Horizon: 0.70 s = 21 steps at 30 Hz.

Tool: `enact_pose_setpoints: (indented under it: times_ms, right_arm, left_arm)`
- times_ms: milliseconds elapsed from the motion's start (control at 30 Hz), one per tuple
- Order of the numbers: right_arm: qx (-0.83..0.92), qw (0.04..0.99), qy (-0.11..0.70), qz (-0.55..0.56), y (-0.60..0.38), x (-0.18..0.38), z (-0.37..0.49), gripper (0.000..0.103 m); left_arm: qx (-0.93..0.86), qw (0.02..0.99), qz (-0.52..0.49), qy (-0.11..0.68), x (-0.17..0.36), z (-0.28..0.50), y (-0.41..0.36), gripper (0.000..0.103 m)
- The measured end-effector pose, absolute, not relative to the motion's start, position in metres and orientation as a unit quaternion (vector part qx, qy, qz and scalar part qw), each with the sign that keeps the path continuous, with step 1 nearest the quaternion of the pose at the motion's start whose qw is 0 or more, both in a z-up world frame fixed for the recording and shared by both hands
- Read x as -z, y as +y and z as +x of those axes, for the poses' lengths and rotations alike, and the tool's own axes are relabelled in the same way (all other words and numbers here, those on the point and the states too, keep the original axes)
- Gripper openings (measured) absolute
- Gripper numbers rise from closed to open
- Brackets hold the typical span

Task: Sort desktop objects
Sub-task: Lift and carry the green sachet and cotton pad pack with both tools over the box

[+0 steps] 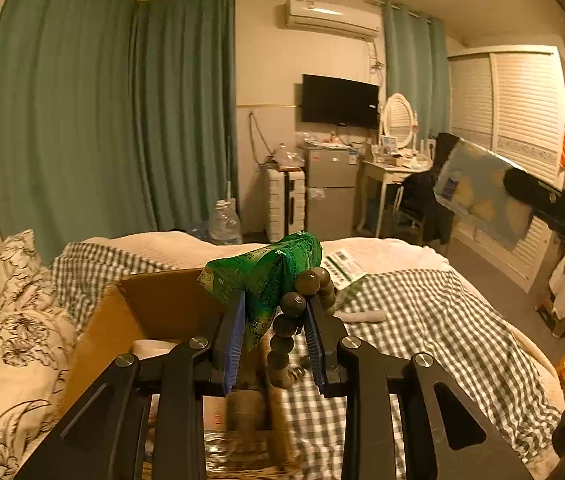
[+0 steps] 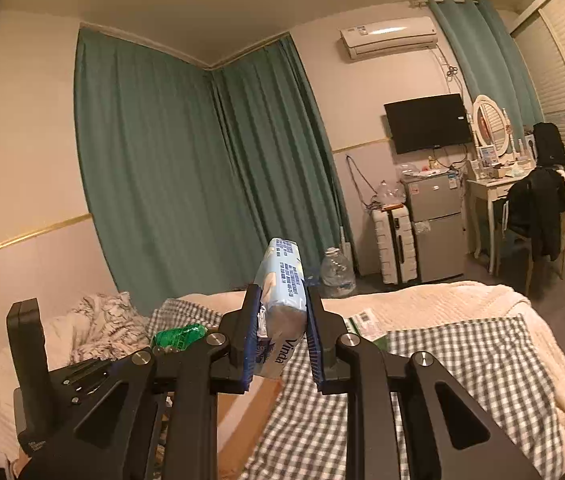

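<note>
only the left wrist view is showing the bead bracelet (image 1: 297,312) dangling beside the green packet (image 1: 270,276), both pinched in the left gripper (image 1: 272,330) above the cardboard box (image 1: 154,312) on the bed (image 1: 422,320). box contents too blurred to tell. the right gripper (image 2: 280,330) is hovering level, jaws clamping the blue tissue pack (image 2: 282,300).

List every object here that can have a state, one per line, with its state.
Left tool: shut on green packet, bead string caught alongside.
Green packet: held, crumpled.
Bead string: dangling.
Right tool: shut on tissue pack.
Tissue pack: held upright.
Cardboard box: open.
</note>
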State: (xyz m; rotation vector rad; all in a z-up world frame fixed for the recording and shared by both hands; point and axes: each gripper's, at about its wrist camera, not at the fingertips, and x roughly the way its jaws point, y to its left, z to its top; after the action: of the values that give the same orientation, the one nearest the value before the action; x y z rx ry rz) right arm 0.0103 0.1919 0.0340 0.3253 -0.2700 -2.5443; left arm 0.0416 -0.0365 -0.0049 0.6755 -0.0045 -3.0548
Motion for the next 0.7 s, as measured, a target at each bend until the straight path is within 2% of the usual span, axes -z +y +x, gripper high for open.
enact_pose_setpoints:
  times_ms: [700]
  right_arm:
    - [0.933,0.335,-0.029,0.13,0.098,-0.021,0.026,0.021]
  left_arm:
    - [0.974,0.087,0.211,0.019,-0.001,0.046,-0.125,0.029]
